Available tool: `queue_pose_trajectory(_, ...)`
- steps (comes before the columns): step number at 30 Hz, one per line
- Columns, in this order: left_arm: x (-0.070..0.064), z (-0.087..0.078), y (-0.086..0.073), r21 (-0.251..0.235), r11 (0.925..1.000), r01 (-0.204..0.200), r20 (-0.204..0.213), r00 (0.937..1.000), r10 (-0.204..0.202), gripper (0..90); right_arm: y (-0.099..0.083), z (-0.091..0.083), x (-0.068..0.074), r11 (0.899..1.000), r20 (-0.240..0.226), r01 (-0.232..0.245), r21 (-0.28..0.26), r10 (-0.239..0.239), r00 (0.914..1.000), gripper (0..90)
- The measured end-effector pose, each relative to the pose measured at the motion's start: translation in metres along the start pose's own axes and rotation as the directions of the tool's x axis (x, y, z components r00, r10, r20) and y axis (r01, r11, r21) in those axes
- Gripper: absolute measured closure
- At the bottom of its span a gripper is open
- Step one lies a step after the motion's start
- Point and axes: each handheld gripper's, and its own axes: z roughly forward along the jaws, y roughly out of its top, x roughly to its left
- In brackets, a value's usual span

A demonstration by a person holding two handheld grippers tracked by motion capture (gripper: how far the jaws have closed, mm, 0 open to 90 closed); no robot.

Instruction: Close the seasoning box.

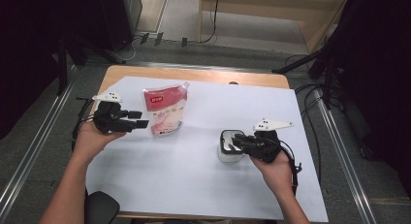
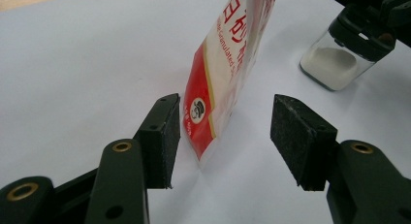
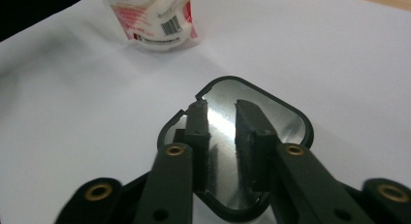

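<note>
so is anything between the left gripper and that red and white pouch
Nothing visible. In the left gripper view the open left gripper already has the pouch edge between its jaws, only bare white table cover around it. The jar stands off to the side.

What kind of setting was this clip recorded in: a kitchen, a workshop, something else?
Probably a lab or recording studio, not a kitchen. The wooden table is covered with a plain white sheet, dark stands and loose cables ring it, and the pouch and jar are staged on it.
</note>
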Motion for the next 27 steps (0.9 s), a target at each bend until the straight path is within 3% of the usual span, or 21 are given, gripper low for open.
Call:
queue_pose_trajectory(7,0.001,0.001,0.0,-0.004,0.9999,0.013,0.003,0.9999,-0.013,45.1,-0.002,-0.004,-0.006,1.0,0.004,0.0,-0.028,0.0,1.0,65.4)
queue_pose_trajectory(15,0.001,0.0,0.0,-0.006,0.9999,0.009,0.001,1.0,-0.009,44.9,-0.004,-0.016,-0.016,0.998,0.026,-0.025,-0.061,0.027,0.9993,62.9)
queue_pose_trajectory(27,0.001,0.0,0.0,-0.007,1.0,0.006,-0.004,1.0,-0.006,44.5,-0.011,-0.031,-0.034,0.995,0.102,-0.039,-0.092,0.049,0.9936,53.8)
